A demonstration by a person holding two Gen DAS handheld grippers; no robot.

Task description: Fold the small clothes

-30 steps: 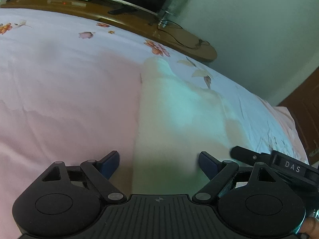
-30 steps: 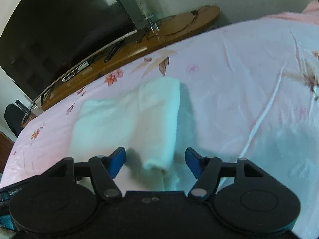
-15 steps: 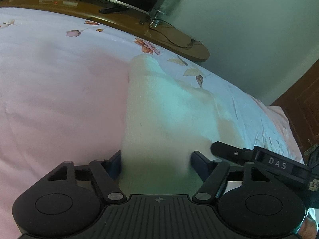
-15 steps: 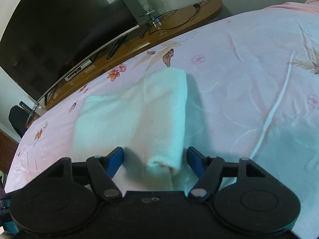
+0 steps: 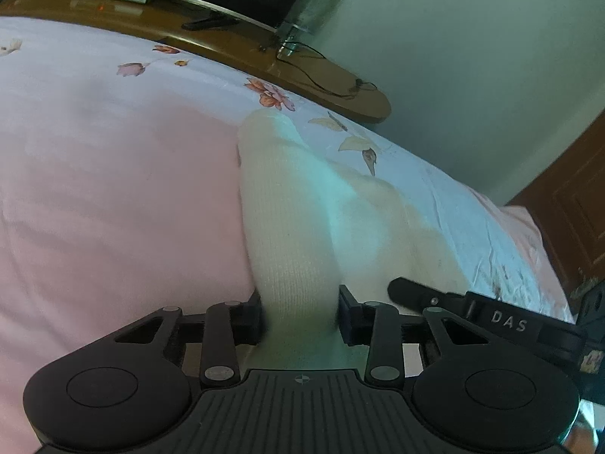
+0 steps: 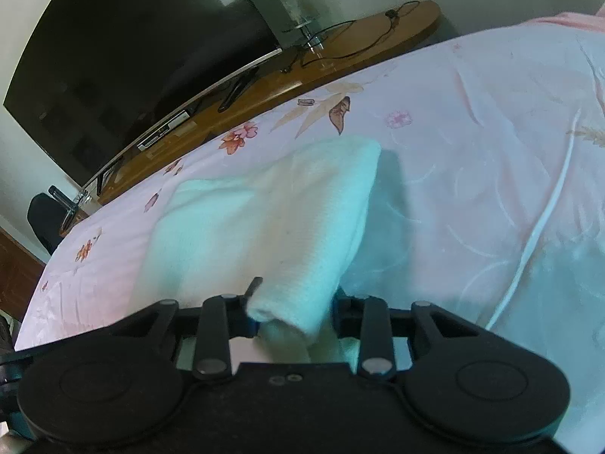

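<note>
A small white knitted garment (image 5: pixel 302 219) lies on the pink flowered bedsheet (image 5: pixel 113 189). My left gripper (image 5: pixel 300 316) has its jaws closing on the garment's near left end, and the cloth bunches up between the pads. In the right wrist view the same white garment (image 6: pixel 272 219) spreads to the left. My right gripper (image 6: pixel 293 314) has its jaws closing on the garment's near right end, a thick fold pinched between them. The right gripper's body (image 5: pixel 491 317) shows at the lower right of the left wrist view.
A curved wooden TV stand (image 6: pixel 264 87) runs along the far edge of the bed, bearing a large dark television (image 6: pixel 132 49), a glass lamp base (image 6: pixel 298 3) and cables. A wooden door (image 5: pixel 574 204) stands at the right. A black chair (image 6: pixel 45 223) sits far left.
Both grippers' jaws have come together from wide apart onto the garment's near ends. The cloth now bunches and rises between the pads of each.
</note>
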